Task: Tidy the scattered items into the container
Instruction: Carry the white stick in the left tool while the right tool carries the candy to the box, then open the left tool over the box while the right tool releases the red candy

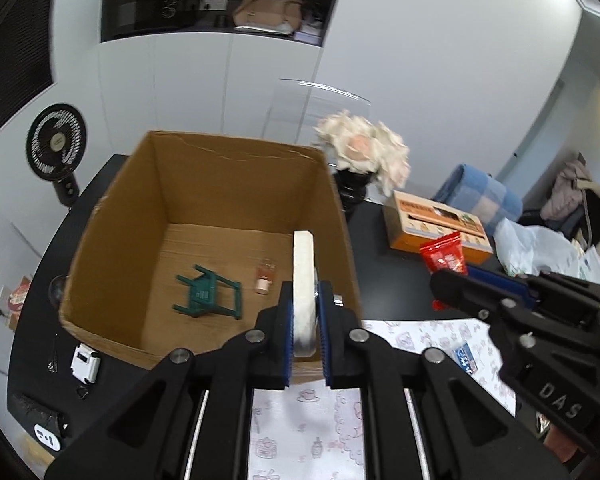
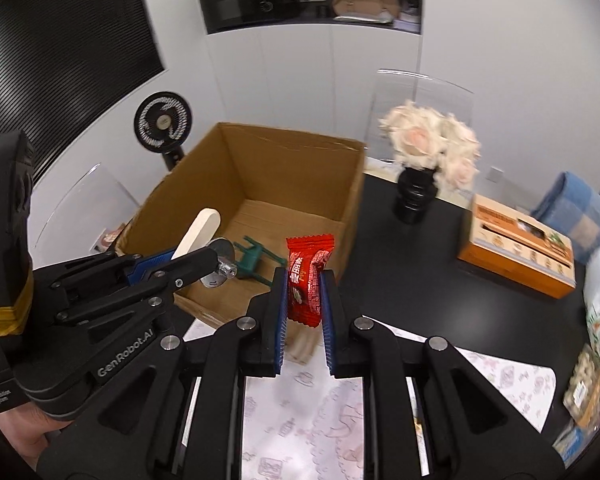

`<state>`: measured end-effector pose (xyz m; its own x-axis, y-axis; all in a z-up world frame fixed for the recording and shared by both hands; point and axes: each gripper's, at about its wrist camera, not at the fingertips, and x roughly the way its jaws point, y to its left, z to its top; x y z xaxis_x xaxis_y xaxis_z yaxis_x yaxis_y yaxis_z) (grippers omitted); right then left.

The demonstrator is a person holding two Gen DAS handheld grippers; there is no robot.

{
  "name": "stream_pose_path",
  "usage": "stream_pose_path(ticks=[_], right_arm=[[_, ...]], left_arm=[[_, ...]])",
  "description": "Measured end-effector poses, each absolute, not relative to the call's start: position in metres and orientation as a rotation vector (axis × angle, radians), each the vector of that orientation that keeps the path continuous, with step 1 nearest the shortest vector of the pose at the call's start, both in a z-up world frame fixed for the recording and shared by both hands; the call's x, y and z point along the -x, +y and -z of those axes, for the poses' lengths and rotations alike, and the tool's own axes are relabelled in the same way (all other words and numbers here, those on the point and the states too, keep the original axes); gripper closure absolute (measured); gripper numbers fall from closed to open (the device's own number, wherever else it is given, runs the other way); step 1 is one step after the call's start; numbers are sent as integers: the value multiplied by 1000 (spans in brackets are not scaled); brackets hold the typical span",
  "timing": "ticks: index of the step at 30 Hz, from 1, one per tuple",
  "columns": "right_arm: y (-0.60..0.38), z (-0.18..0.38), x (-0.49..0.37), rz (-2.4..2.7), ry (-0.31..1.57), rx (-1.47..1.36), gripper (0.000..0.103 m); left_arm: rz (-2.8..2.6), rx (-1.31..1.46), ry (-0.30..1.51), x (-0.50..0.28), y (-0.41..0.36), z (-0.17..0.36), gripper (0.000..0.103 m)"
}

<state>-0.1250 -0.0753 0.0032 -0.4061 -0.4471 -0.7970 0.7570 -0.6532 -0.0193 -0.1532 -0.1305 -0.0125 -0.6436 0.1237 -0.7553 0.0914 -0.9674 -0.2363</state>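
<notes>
**Two grippers, each loaded, at the open box**

Risks. The white bar (image 1: 303, 292) is gripped near one end only, so most of its length stands clear of the pads; a loose hold could let it pivot or slip, and a release made too near the box's (image 1: 236, 184) 3 o'clock wall could leave it hung on the rim or dropped outside onto the table (image 1: 384, 264). The red packet (image 2: 309, 280) is soft and crinkled; it could slide out between the pads, or be let go short of the near rim and land on the patterned paper (image 2: 308, 420). The two tools are close together at the box mouth, so a collision between them is possible. A heavy drop of the bar could strike the green stool (image 1: 210, 296) or the small bottle (image 1: 265, 278) already on the box floor.

Grippers. The left gripper (image 1: 305, 320) is clamped on the bar, jaws narrowly apart by the bar's thickness, with the bar held over the box interior toward 3 o'clock. The right gripper (image 2: 305, 300) is clamped on the packet, jaws parted only by the packet, which is held upright just before the box's near corner, at 6 o'clock of the opening.
</notes>
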Motion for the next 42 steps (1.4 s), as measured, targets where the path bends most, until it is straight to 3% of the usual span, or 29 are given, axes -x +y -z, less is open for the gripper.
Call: stream_pose_path(ticks=[14,35,39,40,41,42], right_arm=[[-132,24,135,2016,538,-1073,87],[-162,55,153,1968,583,-1125,86],[-158,54,155,2000,564,-1116,78],[-157,53,155,2004,559,-1116,63],[-156,53,155,2009,554,-1115,42],[-154,53,155,2013,548,-1115,33]], left_arm=[[-2863,1394,-475,162,-194,30,92],[-2849,1488,-499,176,-219,64,92],[-2832,1506,-485,175,-218,66,91],[-2830,1513,-481,174,-218,67,89],[-2828,1520,-475,174,-218,67,76],[-2826,1526,-468,174,-217,67,49]])
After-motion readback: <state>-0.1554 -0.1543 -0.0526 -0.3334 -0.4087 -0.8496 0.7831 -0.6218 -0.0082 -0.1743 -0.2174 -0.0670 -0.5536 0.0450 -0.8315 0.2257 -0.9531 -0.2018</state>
